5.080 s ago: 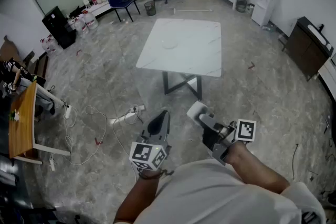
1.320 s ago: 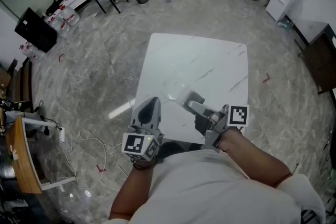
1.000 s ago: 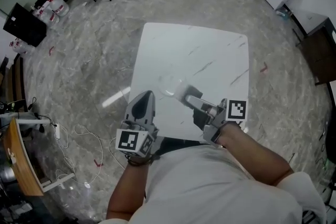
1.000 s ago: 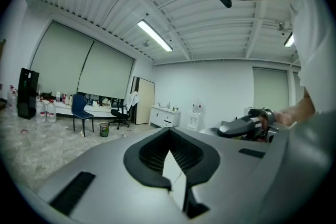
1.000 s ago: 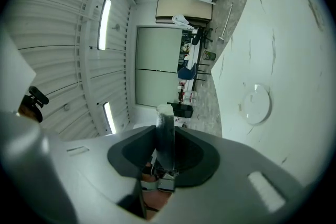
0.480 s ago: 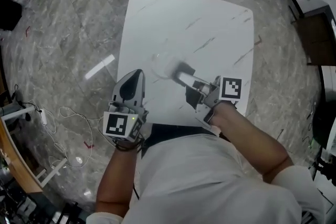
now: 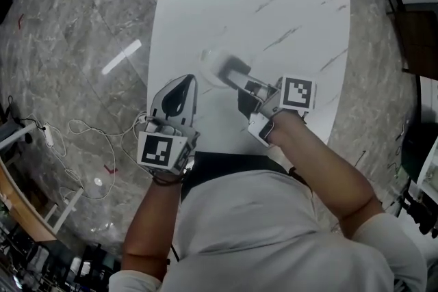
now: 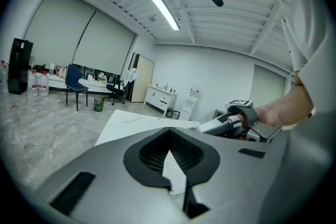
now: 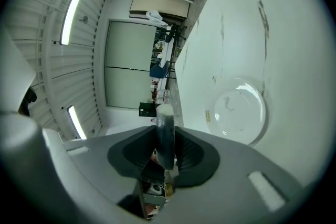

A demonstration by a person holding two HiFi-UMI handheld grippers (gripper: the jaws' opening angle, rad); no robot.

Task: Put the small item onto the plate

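The floor (image 7: 82, 3) is grey stone with pale veins and a glossy shine. On it stands a white table (image 7: 274, 3), squarish with rounded corners, its smooth top crossed by a few thin dark streaks. The left gripper view shows the room beyond: a ribbed white ceiling with a tube light (image 8: 163, 10), a blue chair (image 8: 73, 78) and a white cabinet (image 8: 160, 97) against the far wall. Loose white cables (image 7: 82, 140) lie on the floor left of the table.

Both tools are held over the near edge of the table. The left gripper (image 7: 183, 84) is grey plastic with dark ribbed pads. Its jaws meet at the tips, leaving only a thin wedge of light behind them, and they hold nothing. The right gripper (image 7: 229, 69) reaches further in, its tip at the rim of the plate (image 9: 239, 113). The plate is round, shallow and clear, glossy enough to catch highlights.

The right jaws are only slightly apart, clamped on the small item (image 9: 165, 134). It is thin and dark with a pale far end, and is seen edge-on. Its long axis runs along the jaws, pointing out past the tips. It is above the table just beside the plate, not on it.
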